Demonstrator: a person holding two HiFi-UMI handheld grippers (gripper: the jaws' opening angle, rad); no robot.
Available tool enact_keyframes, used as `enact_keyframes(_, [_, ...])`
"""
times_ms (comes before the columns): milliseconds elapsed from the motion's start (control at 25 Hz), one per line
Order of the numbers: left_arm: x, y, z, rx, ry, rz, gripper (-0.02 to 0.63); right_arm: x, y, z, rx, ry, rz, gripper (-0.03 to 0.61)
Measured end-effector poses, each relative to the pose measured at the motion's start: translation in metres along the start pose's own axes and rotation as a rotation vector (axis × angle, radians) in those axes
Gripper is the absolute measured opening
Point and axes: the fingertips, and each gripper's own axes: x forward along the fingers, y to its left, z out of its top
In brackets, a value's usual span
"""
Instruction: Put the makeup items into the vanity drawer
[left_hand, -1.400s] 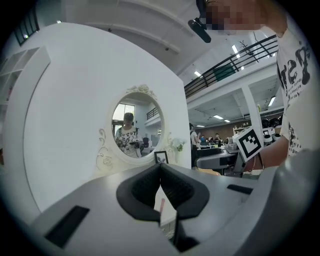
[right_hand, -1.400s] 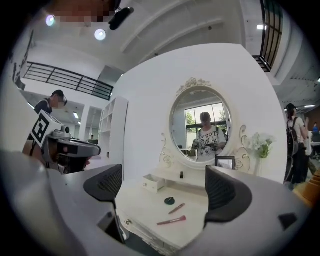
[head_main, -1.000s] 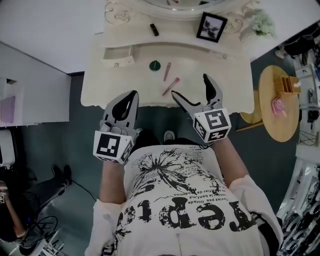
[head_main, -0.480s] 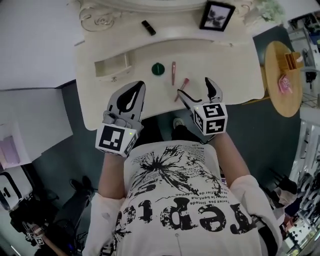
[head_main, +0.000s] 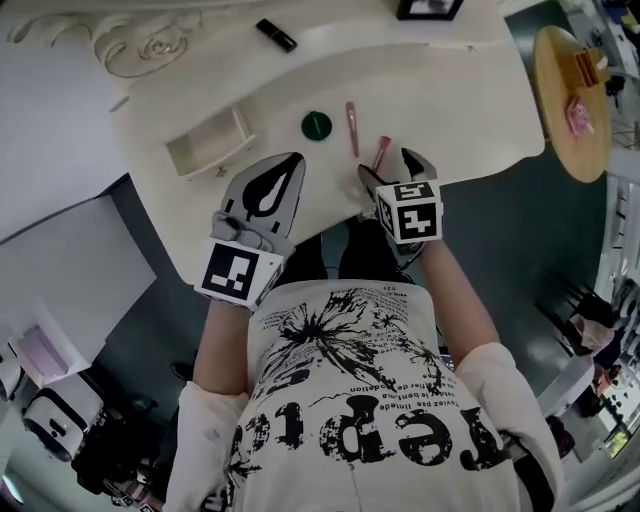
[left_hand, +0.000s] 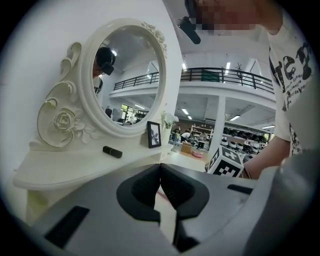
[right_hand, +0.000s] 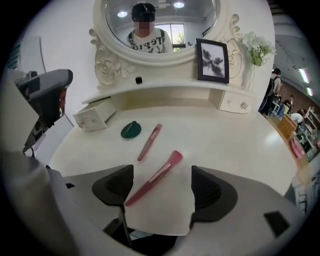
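Note:
On the cream vanity top (head_main: 470, 110) lie a green round compact (head_main: 316, 125) (right_hand: 131, 129), a slim pink tube (head_main: 352, 115) (right_hand: 149, 142) and a pink brush (head_main: 379, 153) (right_hand: 152, 178). A black lipstick (head_main: 275, 35) (left_hand: 112, 151) lies on the raised shelf. The small left drawer (head_main: 205, 142) (right_hand: 94, 116) stands pulled out. My right gripper (head_main: 392, 170) (right_hand: 161, 190) tilts down over the brush. Its jaws have just been closing, with the brush lying between them untouched. My left gripper (head_main: 285, 165) (left_hand: 160, 175) is shut and empty, near the vanity's front edge below the drawer.
An oval mirror (left_hand: 122, 80), a framed picture (right_hand: 213, 60) and white flowers (right_hand: 255, 50) stand at the back. A shut drawer (right_hand: 232, 102) sits at the right. A round wooden side table (head_main: 570, 90) stands to the right of the vanity.
Both grippers have come down and forward to the vanity's front edge. The right one has tipped downward over the pink brush and its jaws stand narrower than before.

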Motion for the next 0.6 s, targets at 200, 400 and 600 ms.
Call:
enact_keyframes(200, [0.008, 0.015, -0.018, -0.002, 0.053, -0.037, 0.014, 0.015, 0.002, -0.005, 0.053, 0.068, -0.052, 0.325])
enact_keyframes(400, [0.014, 0.020, -0.010, -0.005, 0.022, -0.043, 0.014, 0.013, 0.005, -0.005, 0.061, 0.109, -0.047, 0.259])
enact_keyframes(600, [0.015, 0.020, 0.008, -0.004, -0.038, -0.040, 0.014, 0.015, 0.004, -0.003, 0.092, 0.149, -0.038, 0.067])
